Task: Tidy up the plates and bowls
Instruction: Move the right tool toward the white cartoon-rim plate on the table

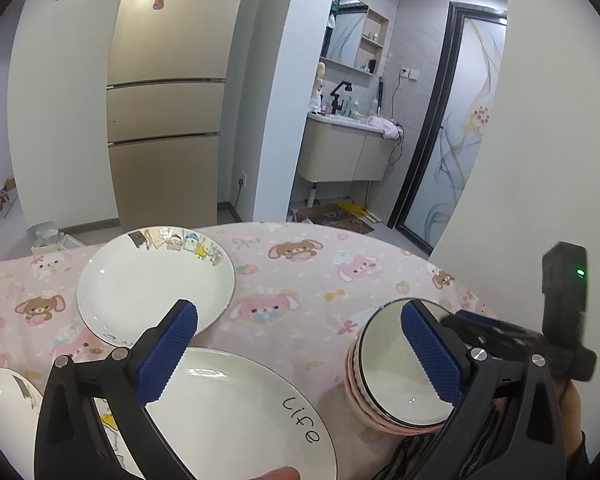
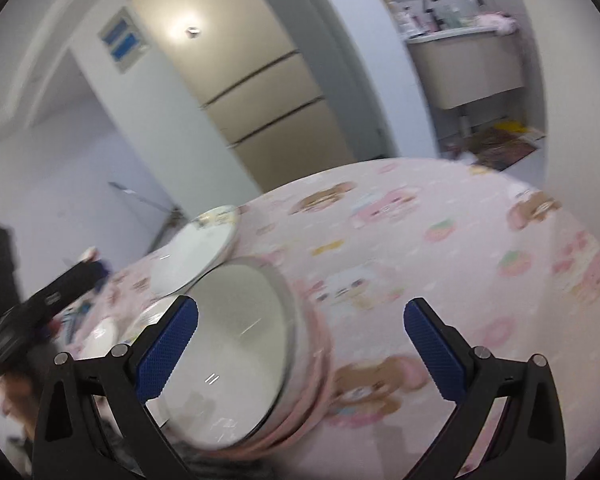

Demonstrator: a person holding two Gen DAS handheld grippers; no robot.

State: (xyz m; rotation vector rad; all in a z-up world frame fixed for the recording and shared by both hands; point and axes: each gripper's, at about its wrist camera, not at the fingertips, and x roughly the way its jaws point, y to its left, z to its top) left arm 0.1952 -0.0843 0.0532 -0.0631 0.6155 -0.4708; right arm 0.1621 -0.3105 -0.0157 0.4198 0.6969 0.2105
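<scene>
My left gripper (image 1: pixel 300 320) hangs open over the pink cartoon tablecloth (image 1: pixel 300 264) with nothing between its fingers. Below its left finger lies a white plate lettered "Life" (image 1: pixel 240 412). Farther back sits a white plate with cartoon figures (image 1: pixel 156 280), and a third plate (image 1: pixel 4 408) shows at the bottom left. A stack of pink bowls (image 1: pixel 396 372) stands behind the right finger. In the blurred right wrist view, my right gripper (image 2: pixel 300 320) is open. The bowl stack (image 2: pixel 236 344) sits by its left finger, untouched. The cartoon plate (image 2: pixel 196 252) lies beyond it.
The right gripper's black body (image 1: pixel 500 330) reaches in beside the bowls. The left gripper (image 2: pixel 72 280) shows at the left edge. A fridge (image 1: pixel 164 120) and a washroom vanity (image 1: pixel 340 152) stand beyond the table's far edge. A white wall (image 1: pixel 540 160) is close on the right.
</scene>
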